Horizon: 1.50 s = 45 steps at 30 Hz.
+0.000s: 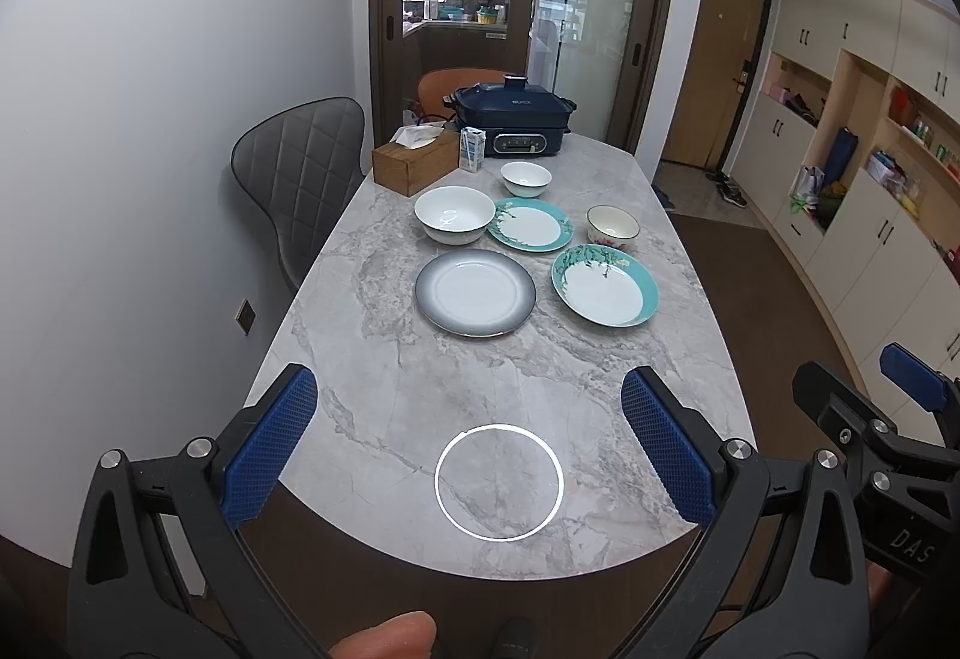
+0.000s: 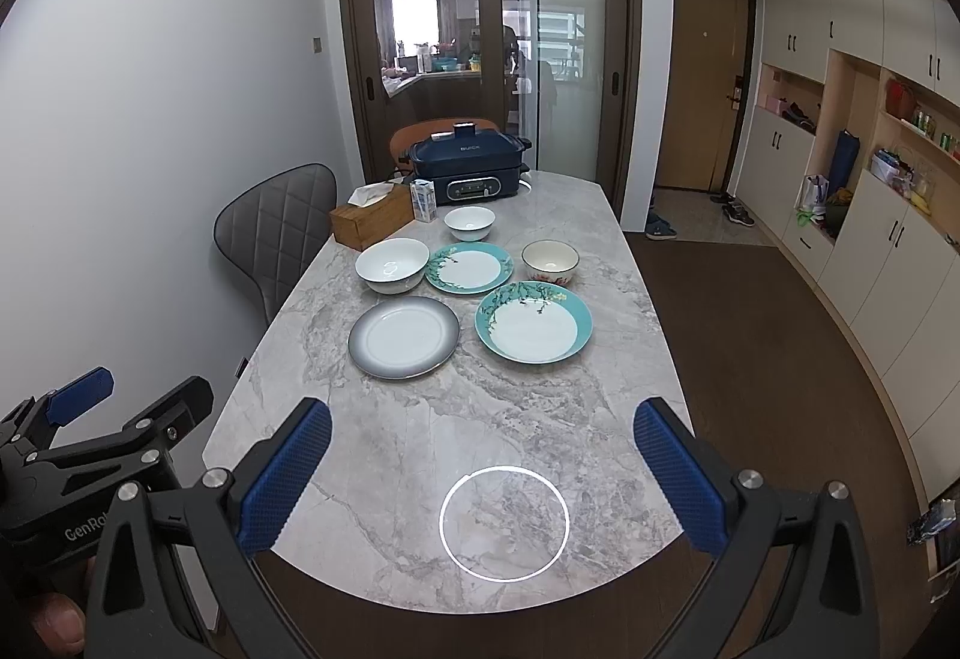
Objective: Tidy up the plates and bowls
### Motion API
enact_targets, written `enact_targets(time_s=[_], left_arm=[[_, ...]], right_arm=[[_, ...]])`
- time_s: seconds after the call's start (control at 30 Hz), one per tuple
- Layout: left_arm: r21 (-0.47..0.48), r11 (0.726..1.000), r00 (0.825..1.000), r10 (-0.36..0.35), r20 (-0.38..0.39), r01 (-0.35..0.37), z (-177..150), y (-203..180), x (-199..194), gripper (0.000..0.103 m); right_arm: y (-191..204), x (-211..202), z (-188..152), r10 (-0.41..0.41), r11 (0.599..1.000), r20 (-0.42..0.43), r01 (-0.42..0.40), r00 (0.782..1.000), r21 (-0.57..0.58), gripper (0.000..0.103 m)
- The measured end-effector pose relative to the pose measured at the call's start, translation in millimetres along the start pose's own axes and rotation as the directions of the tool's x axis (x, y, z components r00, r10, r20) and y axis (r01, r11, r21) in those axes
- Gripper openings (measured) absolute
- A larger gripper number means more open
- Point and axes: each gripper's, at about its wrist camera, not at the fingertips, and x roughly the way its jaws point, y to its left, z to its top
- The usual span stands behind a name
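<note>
- Left hand-held gripper (image 1: 468, 443) and right hand-held gripper (image 2: 483, 473) hover over the table's (image 1: 384, 395) near edge, jaws spread wide, nothing between them.
- Mid-table: grey-rimmed plate (image 1: 475, 291) beside a deep teal floral plate (image 1: 605, 284).
- Behind them: large white bowl (image 1: 454, 214), flatter teal plate (image 1: 529, 224), cream bowl (image 1: 612, 225) with a pink flower.
- Farthest: small white bowl (image 1: 526, 178), towards the far edge.

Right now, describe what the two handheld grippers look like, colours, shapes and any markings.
Both match: the left gripper and right gripper have black angular frames with triangular cutouts and round silver bolts at the joints. Each finger carries a blue pad with a fine diamond-grid texture. White lettering shows on the bodies, partly cut off: "GenRo" on the left one, "DAS" on the right. No cables or sleeves show.
</note>
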Motion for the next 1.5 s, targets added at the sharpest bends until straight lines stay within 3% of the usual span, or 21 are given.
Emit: enact_targets(time_s=[1.5], left_arm=[[-0.002, 1.0, 1.0, 0.001, -0.004, -0.001, -2.7, 0.9, 2.4, 0.103]], right_arm=[[-1.3, 2.0, 0.7, 0.003, 1.0, -0.002, -0.003, 1.0, 0.001, 0.103]])
